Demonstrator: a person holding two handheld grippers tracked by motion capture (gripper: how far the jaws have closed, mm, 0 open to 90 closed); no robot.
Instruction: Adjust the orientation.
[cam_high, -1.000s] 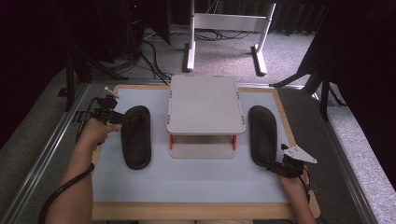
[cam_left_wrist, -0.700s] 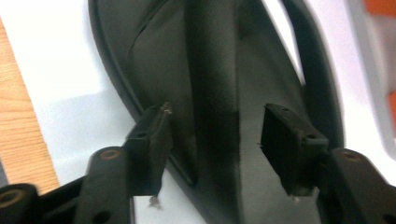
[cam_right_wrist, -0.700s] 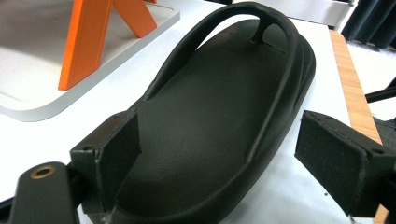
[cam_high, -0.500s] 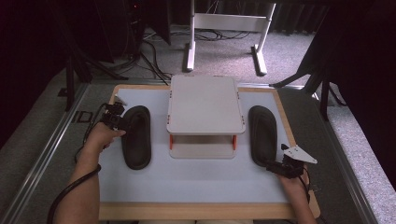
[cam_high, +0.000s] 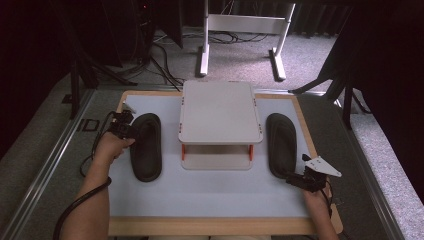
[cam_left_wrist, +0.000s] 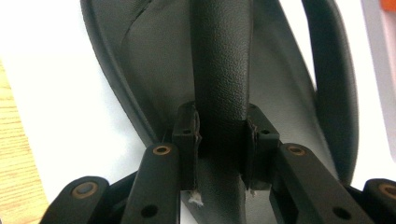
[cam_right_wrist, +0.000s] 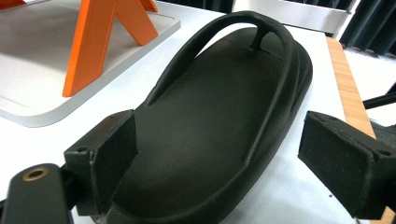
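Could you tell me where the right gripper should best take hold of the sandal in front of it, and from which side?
Probably the heel end, from the near side. The right gripper is open with a jaw on either side of the right sandal's heel, so closing would pinch the sole edges. The strap, arching clear of the sole, is the alternative: the left gripper holds its sandal that way.

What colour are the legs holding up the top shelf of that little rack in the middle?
Orange legs, clearest in the right gripper view; the rack itself is light grey.

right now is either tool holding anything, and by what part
The left tool is shut on the left sandal, gripping its strap. The right tool is open at the heel of the right sandal, holding nothing.
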